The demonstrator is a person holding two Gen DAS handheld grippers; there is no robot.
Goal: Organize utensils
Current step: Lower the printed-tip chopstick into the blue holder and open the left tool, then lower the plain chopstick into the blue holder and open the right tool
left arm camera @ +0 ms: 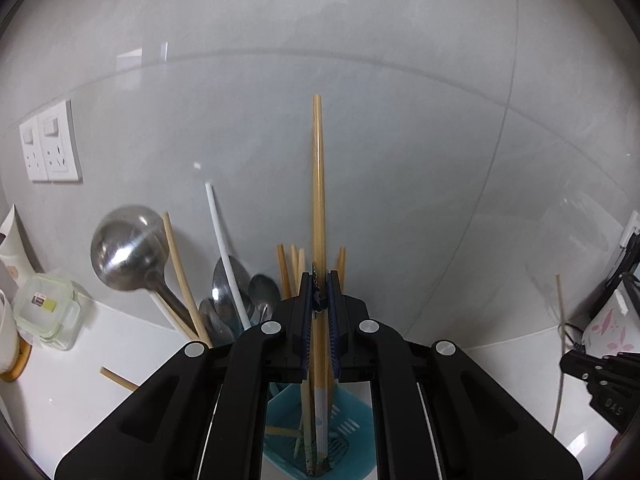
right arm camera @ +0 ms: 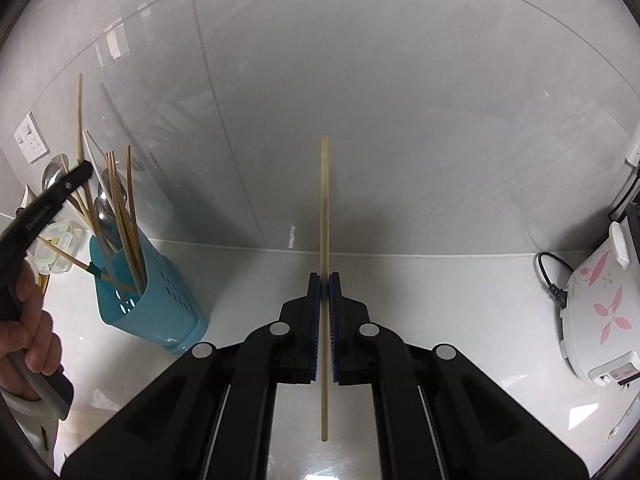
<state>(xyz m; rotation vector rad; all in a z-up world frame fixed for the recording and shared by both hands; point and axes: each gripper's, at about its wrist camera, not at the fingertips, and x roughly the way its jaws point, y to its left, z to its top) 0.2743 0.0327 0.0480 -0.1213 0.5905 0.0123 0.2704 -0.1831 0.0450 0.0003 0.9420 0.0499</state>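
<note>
My left gripper (left arm camera: pixel 320 280) is shut on a bamboo chopstick (left arm camera: pixel 318 208) held upright, its lower end inside the teal utensil holder (left arm camera: pixel 352 416) directly below. The holder also carries a steel ladle (left arm camera: pixel 128 248), spoons (left arm camera: pixel 228 280), a white chopstick (left arm camera: pixel 224 248) and several bamboo chopsticks. My right gripper (right arm camera: pixel 324 280) is shut on another bamboo chopstick (right arm camera: pixel 325 208), held upright above the white counter, well right of the teal holder (right arm camera: pixel 148 300). The left gripper (right arm camera: pixel 48 200) shows there over the holder, in a hand.
A loose chopstick (left arm camera: pixel 118 378) lies on the counter left of the holder. A lidded plastic container (left arm camera: pixel 48 312) stands at the far left. A white rice cooker (right arm camera: pixel 600 312) with its cord sits at the right. A tiled wall with wall sockets (left arm camera: pixel 50 148) stands behind.
</note>
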